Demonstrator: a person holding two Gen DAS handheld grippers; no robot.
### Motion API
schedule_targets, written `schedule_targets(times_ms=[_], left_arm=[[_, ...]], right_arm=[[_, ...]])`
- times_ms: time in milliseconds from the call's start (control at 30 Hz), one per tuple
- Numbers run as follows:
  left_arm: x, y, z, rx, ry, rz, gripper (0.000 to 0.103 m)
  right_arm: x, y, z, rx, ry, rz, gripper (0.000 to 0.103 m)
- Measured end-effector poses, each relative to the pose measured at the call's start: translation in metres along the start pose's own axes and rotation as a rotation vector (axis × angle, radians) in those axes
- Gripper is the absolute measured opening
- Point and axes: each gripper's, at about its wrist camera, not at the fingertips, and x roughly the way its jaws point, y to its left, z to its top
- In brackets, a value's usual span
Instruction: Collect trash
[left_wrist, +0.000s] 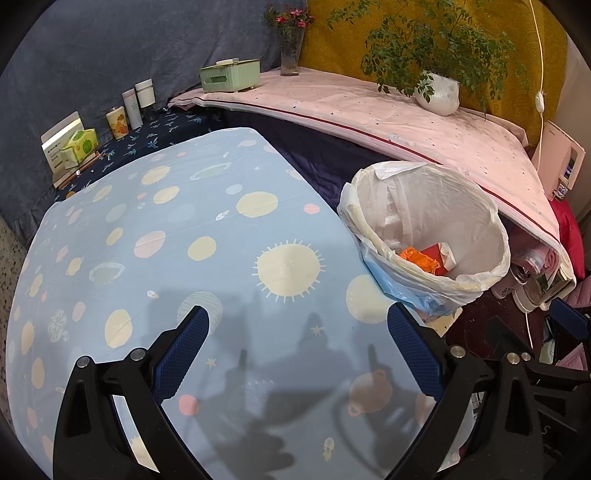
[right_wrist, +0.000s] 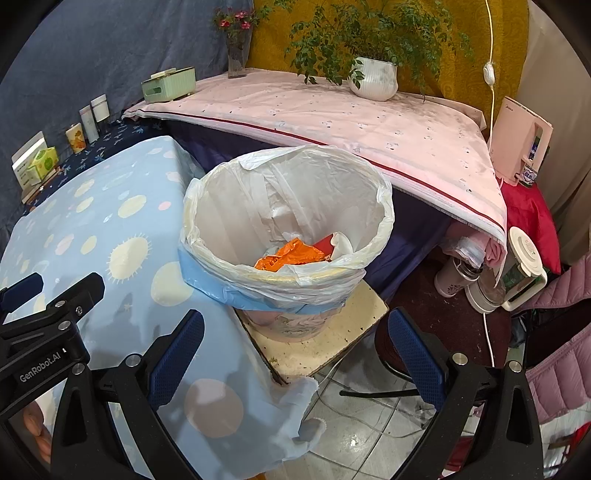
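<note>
In the left wrist view, the left gripper (left_wrist: 295, 347) hangs wide open and empty over the blue planet-print tablecloth (left_wrist: 155, 236), with the lined trash bin (left_wrist: 480, 273) to its right (orange wrapper (left_wrist: 419, 258) inside). In the right wrist view, the right gripper (right_wrist: 295, 345), also spread and holding nothing, faces the bin (right_wrist: 229, 254) on its stool (right_wrist: 332, 343) just beyond.

orange wrapper (right_wrist: 291, 254), white bin liner (right_wrist: 236, 206), blue fingers (left_wrist: 184, 354)
</note>
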Motion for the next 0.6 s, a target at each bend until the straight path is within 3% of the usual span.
schedule_targets(times_ms=[600], left_arm=[[-0.0032, -0.0015, -0.0014, 0.000, 0.001, -0.014, 0.093]], right_arm=[[-0.0045, -0.0008, -0.0004, 0.005, -0.007, -0.007, 0.096]])
